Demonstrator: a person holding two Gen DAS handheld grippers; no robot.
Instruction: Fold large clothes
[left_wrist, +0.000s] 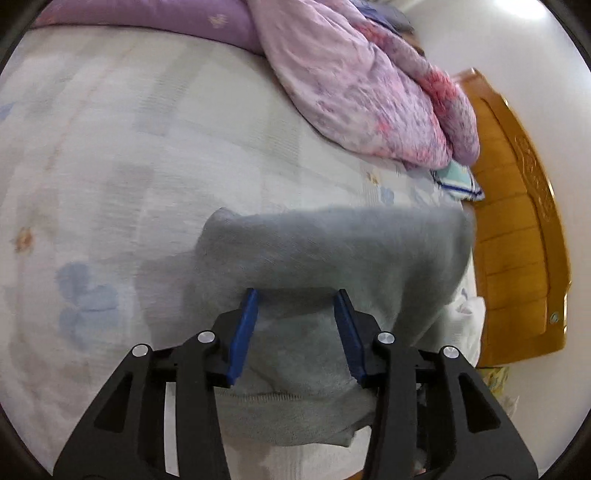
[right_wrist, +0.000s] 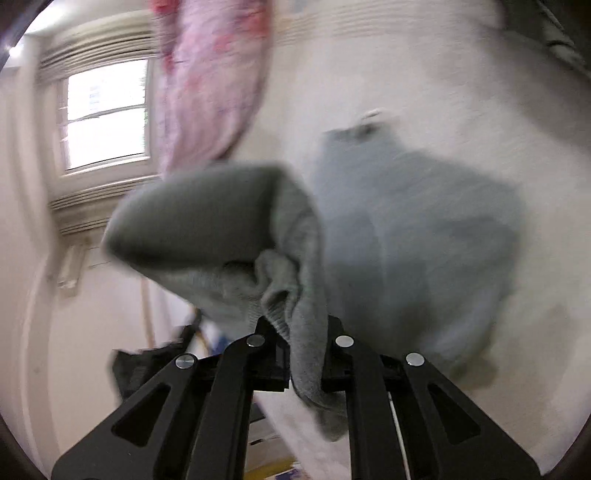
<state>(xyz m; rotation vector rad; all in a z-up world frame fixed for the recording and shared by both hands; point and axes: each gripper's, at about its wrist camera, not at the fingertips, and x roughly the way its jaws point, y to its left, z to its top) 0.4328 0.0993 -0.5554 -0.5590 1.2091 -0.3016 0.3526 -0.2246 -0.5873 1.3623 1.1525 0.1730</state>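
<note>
The right gripper (right_wrist: 300, 334) pinches a bunched edge of the grey sweater (right_wrist: 406, 236), lifting it. The left gripper (left_wrist: 297, 306) hangs half open over the sweater, gripping nothing. The sweater lies on the floral bedsheet (left_wrist: 110, 166), the pink quilt (left_wrist: 351, 85) beyond.

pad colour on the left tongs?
Blue pads on black arms; clearest in the left wrist view.

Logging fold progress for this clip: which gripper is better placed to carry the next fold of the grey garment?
Right. The right gripper is shut on a bunched part of the grey garment, while the left gripper is open, gripping nothing.
</note>
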